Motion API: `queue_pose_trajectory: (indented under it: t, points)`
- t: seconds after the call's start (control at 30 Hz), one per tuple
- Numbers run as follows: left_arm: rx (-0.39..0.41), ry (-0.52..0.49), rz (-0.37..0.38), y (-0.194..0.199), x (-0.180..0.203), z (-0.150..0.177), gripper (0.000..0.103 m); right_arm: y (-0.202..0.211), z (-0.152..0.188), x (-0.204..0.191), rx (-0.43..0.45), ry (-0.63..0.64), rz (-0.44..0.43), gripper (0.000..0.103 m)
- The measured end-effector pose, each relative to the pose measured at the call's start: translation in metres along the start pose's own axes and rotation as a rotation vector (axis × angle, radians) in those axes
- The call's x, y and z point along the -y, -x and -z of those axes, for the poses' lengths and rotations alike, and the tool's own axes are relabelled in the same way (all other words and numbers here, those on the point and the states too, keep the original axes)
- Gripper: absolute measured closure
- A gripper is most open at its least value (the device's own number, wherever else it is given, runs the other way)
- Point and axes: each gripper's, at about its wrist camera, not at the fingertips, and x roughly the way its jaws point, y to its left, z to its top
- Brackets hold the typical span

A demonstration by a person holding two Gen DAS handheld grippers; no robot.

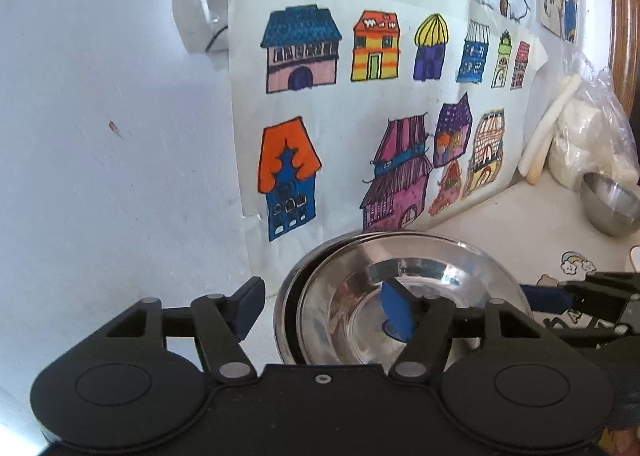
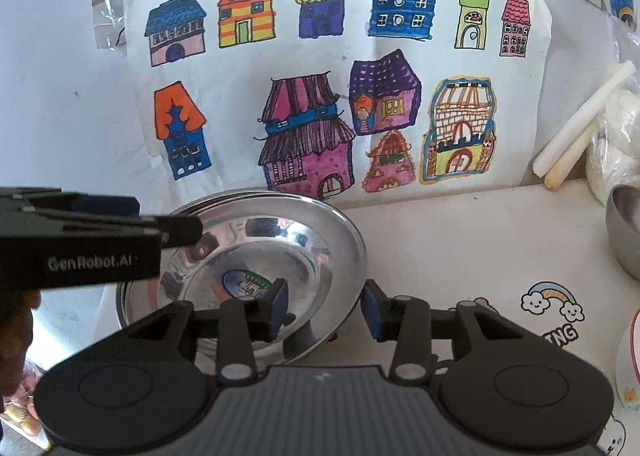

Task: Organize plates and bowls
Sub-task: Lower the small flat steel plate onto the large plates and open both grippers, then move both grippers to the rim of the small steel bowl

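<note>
While both grippers hover over it, the steel plate [image 2: 256, 256] sits on top of a second steel plate [image 1: 288, 296] whose rim shows just past its left edge, the pair resting on the white table [image 2: 460, 236] close to the foot of the drawing of coloured houses [image 2: 320, 76] that hangs on the wall behind. A round sticker [image 2: 244, 283] lies at the centre of the top plate. The left gripper [image 1: 325, 310] has its jaws open, one blue pad outside the plates' left rim and the other above the dish's hollow, neither pressing on the metal. The right gripper [image 2: 325, 310] also has its jaws apart, straddling the top plate's right rim, one pad over the dish and one just outside it, with a visible gap on both sides. No earlier view shows whether either plate was held.

To the right of the plates, well apart from them, a steel bowl [image 2: 624, 228] stands on the table near a clear plastic bag [image 1: 596, 128] of white stuff and two pale sticks [image 2: 580, 124] leaning against the wall. A rainbow sticker [image 2: 552, 302] is on the table between the plates and the bowl.
</note>
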Motion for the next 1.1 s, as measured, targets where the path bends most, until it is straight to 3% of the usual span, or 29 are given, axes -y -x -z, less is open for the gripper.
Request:
queue_pose_trajectory:
  t: [0.03,0.1,0.2,0.27,0.37,0.6,0.83,1.1]
  points:
    - [0.002,0.006,0.001,0.002,-0.001,-0.001,0.035,0.001,0.001,0.000,0.003,-0.001,-0.003,0.055]
    - [0.012,0.011,-0.003,0.005,-0.001,-0.003,0.021,0.007,0.003,0.003,0.016,-0.008,-0.010,0.045]
    - [0.043,0.020,0.012,0.013,0.004,-0.007,0.009,0.024,0.005,0.011,0.054,-0.013,0.015,0.024]
    - [0.056,0.015,0.035,0.016,0.013,-0.013,0.004,0.038,0.006,0.022,0.090,-0.016,0.059,0.012]
    - [0.063,0.000,0.085,0.017,0.034,-0.021,0.001,0.061,0.006,0.045,0.135,-0.051,0.136,0.004]
    - [0.058,-0.060,0.214,0.013,0.099,-0.049,0.001,0.109,0.016,0.114,0.190,-0.168,0.310,0.002]
    - [0.021,-0.093,0.335,-0.022,0.171,-0.084,0.001,0.134,0.021,0.180,0.203,-0.300,0.489,0.002]
    - [0.034,-0.148,0.317,-0.068,0.229,-0.089,0.001,0.125,0.024,0.247,0.222,-0.494,0.494,0.004]
